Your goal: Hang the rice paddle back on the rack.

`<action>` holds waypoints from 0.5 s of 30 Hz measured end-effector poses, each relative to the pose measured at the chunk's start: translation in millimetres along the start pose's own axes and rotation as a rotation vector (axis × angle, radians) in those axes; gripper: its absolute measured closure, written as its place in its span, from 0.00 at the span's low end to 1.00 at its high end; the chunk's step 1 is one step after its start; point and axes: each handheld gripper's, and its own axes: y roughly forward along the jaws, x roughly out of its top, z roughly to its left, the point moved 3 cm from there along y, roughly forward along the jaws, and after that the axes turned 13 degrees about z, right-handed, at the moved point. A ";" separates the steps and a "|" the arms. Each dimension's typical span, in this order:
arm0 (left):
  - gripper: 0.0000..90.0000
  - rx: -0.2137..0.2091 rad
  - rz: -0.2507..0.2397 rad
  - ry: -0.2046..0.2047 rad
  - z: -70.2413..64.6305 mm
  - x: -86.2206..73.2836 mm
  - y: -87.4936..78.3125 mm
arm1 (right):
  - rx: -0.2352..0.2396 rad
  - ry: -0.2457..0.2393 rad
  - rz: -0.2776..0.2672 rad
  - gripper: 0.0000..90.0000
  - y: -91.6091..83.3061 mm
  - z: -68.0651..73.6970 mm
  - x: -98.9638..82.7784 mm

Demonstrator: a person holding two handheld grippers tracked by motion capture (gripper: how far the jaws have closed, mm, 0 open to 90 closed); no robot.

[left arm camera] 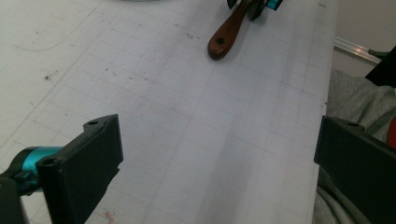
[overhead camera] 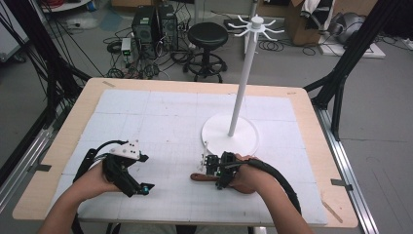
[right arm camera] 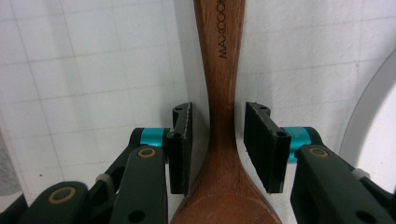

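A brown wooden spoon [overhead camera: 197, 177] lies flat on the white gridded mat, in front of a white hook stand. In the right gripper view the spoon [right arm camera: 219, 70] runs straight up between the jaws, marked MAXCOOK on its handle. My right gripper [right arm camera: 218, 126] straddles its narrow neck, open, with a slim gap on each side. In the high view that gripper [overhead camera: 210, 168] points left along the table. My left gripper [overhead camera: 146, 172] rests on the mat to the left, open wide and holding nothing. From the left gripper [left arm camera: 219, 154] the spoon's handle end [left arm camera: 227, 32] lies far ahead.
The white stand's round base [overhead camera: 243, 134] sits just behind my right hand, its pole [overhead camera: 243, 78] rising to a ring of hooks. The base's rim [right arm camera: 378, 121] curves close to the right jaw. Behind the table stand a black stool [overhead camera: 208, 36] and computer towers [overhead camera: 155, 24].
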 end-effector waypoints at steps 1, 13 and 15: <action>0.02 0.001 0.003 0.003 0.2 -0.1 -0.1 | -0.010 -0.016 0.000 0.70 0.1 -0.8 0.6; 0.02 0.001 0.003 0.002 -0.1 -0.2 0.0 | -0.020 -0.031 0.008 0.83 -0.7 0.2 2.0; 0.02 0.001 0.004 0.004 0.1 -0.3 -0.1 | -0.010 -0.025 0.020 0.83 -0.9 0.1 2.5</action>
